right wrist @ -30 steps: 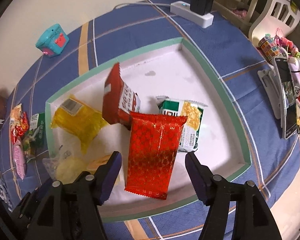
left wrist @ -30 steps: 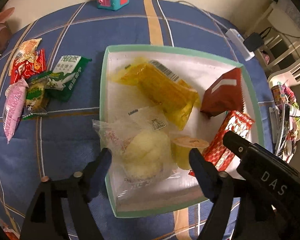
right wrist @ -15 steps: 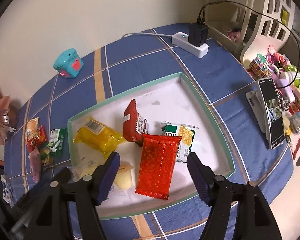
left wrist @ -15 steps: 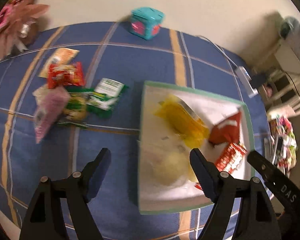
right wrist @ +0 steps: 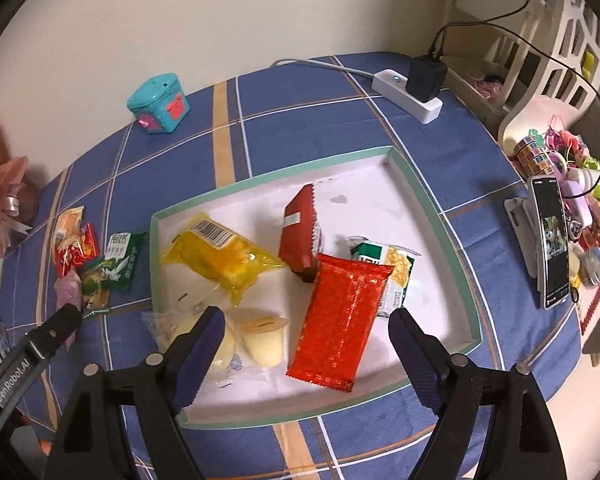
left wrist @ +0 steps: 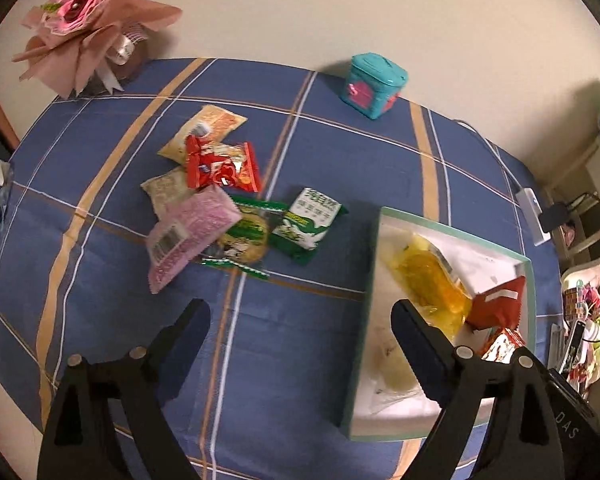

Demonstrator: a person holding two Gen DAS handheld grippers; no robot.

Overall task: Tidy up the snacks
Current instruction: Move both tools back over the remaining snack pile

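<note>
A white tray with a green rim (right wrist: 420,196) (left wrist: 374,264) holds a yellow packet (right wrist: 224,260) (left wrist: 432,280), a dark red packet (right wrist: 298,232), a bright red packet (right wrist: 340,320), a green-white packet (right wrist: 396,268), a jelly cup (right wrist: 262,340) and a clear-wrapped bun (right wrist: 220,356). Left of the tray lies a pile of loose snacks: a pink packet (left wrist: 188,236), a red packet (left wrist: 220,166), a green-white packet (left wrist: 308,224) and others. My left gripper (left wrist: 300,336) is open and empty above the cloth beside the tray. My right gripper (right wrist: 304,340) is open and empty above the tray's near side.
A teal toy box (left wrist: 374,84) stands at the table's back. A pink bouquet (left wrist: 84,20) is at the far left. A power strip with charger (right wrist: 412,88), a phone on a stand (right wrist: 550,240) and trinkets lie to the right.
My left gripper has drawn back and swung left, from over the bun in the tray to above the cloth near the snack pile. My right gripper has risen and pulled back from the tray.
</note>
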